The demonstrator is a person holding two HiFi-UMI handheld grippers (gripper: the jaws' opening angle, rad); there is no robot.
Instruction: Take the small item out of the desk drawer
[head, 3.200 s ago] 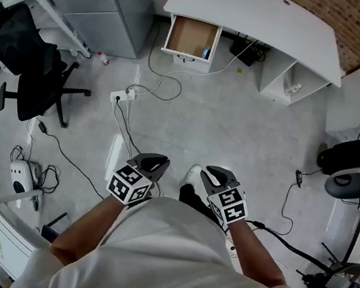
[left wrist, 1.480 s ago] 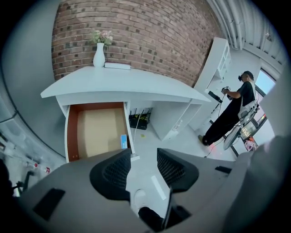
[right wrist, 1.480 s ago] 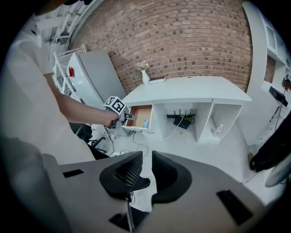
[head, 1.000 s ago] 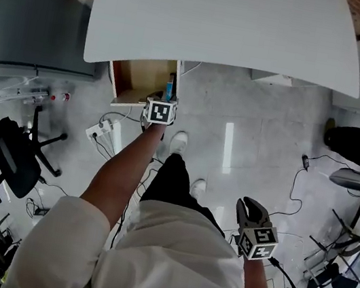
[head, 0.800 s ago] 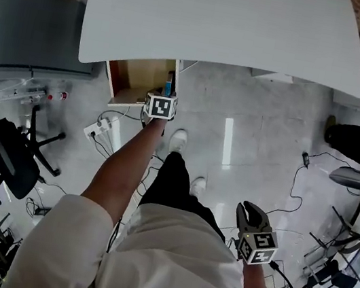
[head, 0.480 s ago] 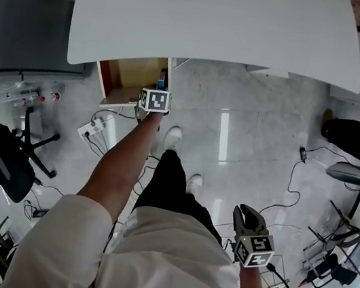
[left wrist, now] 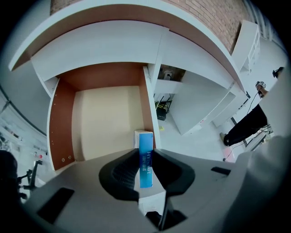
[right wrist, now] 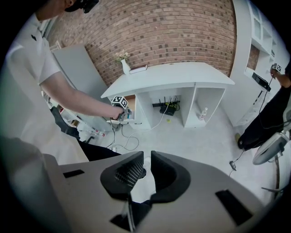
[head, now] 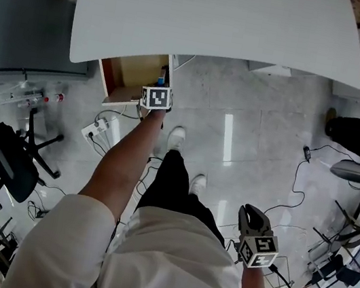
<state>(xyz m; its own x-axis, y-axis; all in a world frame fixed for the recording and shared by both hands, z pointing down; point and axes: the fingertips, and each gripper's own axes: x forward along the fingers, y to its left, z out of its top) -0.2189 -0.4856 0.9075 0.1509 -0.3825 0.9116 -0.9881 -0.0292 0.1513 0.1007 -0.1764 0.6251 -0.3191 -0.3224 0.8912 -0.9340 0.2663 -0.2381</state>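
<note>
The small box (left wrist: 145,160) is bright blue with a white end, the drawer (left wrist: 107,123) pale tan inside (its side walls reddish-brown), the desk (head: 223,16) white, the brick wall (right wrist: 168,32) red-brown with pale joints.

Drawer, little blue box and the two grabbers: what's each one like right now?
drawer: pulled open.
blue box: by the drawer's right wall, pinched.
left gripper: fingers have just closed, now shut on the blue box.
right gripper: fingers slightly apart, nothing between them.
</note>
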